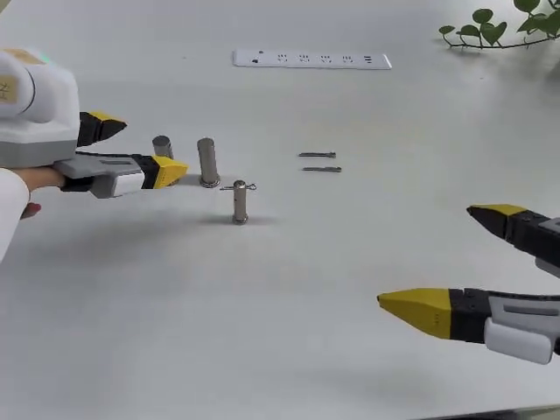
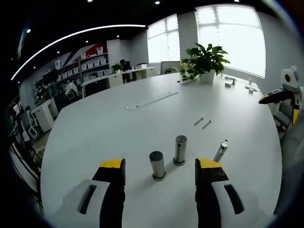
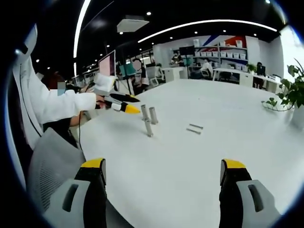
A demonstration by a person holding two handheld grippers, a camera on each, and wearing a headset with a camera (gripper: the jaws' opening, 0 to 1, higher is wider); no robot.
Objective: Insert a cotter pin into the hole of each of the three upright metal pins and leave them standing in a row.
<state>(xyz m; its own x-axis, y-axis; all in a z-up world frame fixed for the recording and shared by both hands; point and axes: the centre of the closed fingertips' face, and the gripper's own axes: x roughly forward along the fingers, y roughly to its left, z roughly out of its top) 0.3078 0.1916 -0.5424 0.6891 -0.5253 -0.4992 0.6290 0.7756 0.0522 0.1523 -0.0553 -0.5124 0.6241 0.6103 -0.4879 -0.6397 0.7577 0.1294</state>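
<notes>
Both are open, so the left gripper (image 1: 153,149) should hold the metal pin (image 2: 157,164) straight while the right gripper (image 1: 424,255) fetches a cotter pin (image 1: 317,155).

Place: an open-plan office is showing.
Furniture: desks (image 2: 137,72), a monitor (image 3: 107,63) and shelves (image 2: 90,61) are standing around a large white table (image 2: 118,128).
Light: ceiling strips (image 3: 209,21) are glowing.
</notes>
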